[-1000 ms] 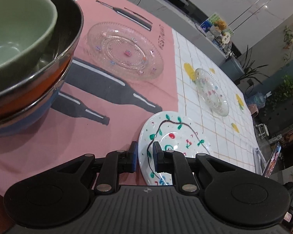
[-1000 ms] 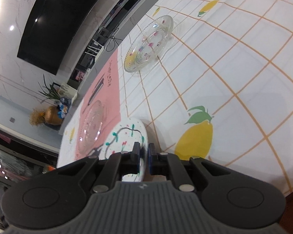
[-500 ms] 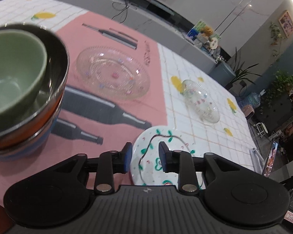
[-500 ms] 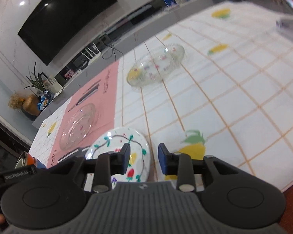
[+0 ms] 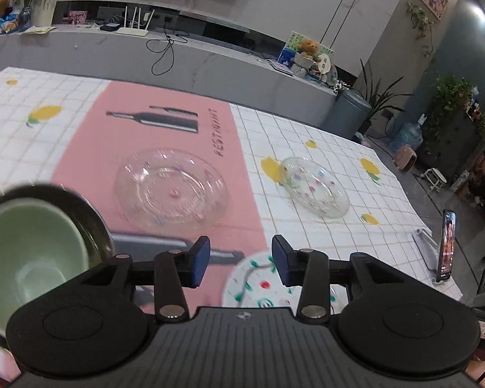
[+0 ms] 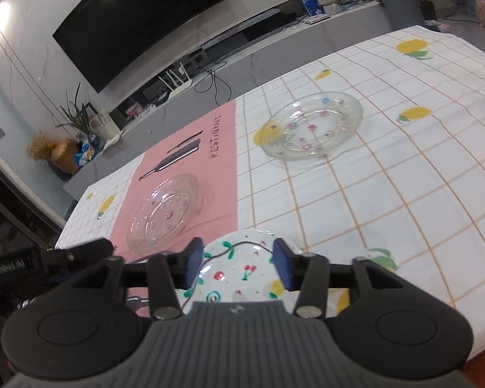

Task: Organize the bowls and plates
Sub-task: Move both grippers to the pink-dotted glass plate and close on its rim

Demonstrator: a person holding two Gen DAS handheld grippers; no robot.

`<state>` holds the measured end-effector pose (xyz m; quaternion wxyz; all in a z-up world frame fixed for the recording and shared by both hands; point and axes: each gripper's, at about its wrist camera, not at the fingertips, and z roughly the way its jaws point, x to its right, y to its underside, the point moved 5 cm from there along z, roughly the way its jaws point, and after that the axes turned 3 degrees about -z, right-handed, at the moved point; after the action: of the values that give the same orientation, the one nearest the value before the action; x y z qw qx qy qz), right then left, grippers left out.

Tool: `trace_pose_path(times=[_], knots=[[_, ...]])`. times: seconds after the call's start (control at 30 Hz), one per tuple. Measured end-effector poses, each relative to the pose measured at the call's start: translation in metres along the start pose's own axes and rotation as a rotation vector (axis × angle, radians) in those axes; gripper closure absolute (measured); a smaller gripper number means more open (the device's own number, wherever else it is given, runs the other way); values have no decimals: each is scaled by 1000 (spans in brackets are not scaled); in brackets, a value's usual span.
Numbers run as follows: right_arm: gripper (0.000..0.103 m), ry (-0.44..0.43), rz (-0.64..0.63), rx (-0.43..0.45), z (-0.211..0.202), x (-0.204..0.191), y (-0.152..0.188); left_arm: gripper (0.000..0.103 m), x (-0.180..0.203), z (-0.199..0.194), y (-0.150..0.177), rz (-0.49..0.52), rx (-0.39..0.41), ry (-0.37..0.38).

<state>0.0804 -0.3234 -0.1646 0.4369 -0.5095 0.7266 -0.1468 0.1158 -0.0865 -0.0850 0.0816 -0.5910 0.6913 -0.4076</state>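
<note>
Left hand-held gripper [image 5: 239, 260] and right hand-held gripper [image 6: 237, 262], both just opening and empty, hover above the painted plate [image 6: 239, 271] at six o'clock; two glass plates lie beyond. Descending carelessly could chip it.

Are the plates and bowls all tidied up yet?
Partly. The green bowl already sits nested in a dark bowl. Both grippers have just been opening, nothing between their fingers, above the painted plate. Two glass plates lie apart, not yet stacked.
</note>
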Motion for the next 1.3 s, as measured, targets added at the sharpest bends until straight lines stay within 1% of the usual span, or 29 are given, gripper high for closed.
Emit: trace_pose_path(times=[0.07, 0.2, 0.3, 0.37, 0.4, 0.5, 0.57, 0.63, 0.7, 0.8, 0.9, 1.0, 1.17, 1.3], knots=[[49, -13, 5, -13, 5, -5, -3, 55, -7, 2, -9, -20, -23, -6], [48, -31, 19, -56, 19, -15, -8, 55, -22, 9, -26, -57, -91, -27], [47, -29, 1, -80, 31, -22, -12, 55, -33, 10, -43, -41, -130, -34], [41, -31, -1, -94, 39, -25, -13, 53, -41, 10, -57, -28, -146, -42], [40, -34, 4, -101, 44, -27, -14, 51, -44, 10, -65, -16, -155, -42], [39, -48, 30, -134, 59, -32, -17, 49, -55, 16, -86, 46, -184, -55], [39, -48, 41, -149, 68, -36, -19, 49, -67, 24, -99, 61, -201, -67], [39, -36, 26, -162, 78, -43, -20, 49, -80, 35, -110, 52, -236, -64], [39, -26, 11, -175, 87, -50, -22, 49, -90, 48, -117, 72, -283, -52], [40, -31, 4, -188, 100, -57, -24, 49, -100, 69, -121, 92, -353, -10], [42, -14, 5, -190, 112, -60, -30, 49, -108, 92, -119, 111, -408, -7], [43, 14, 9, -194, 124, -58, -35, 50, -114, 110, -114, 122, -436, 5], [49, 37, 53, -215, 143, -50, -39, 49, -125, 132, -108, 68, -466, 45], [50, 29, 86, -214, 150, -48, -41, 50, -129, 144, -104, 63, -483, 35]])
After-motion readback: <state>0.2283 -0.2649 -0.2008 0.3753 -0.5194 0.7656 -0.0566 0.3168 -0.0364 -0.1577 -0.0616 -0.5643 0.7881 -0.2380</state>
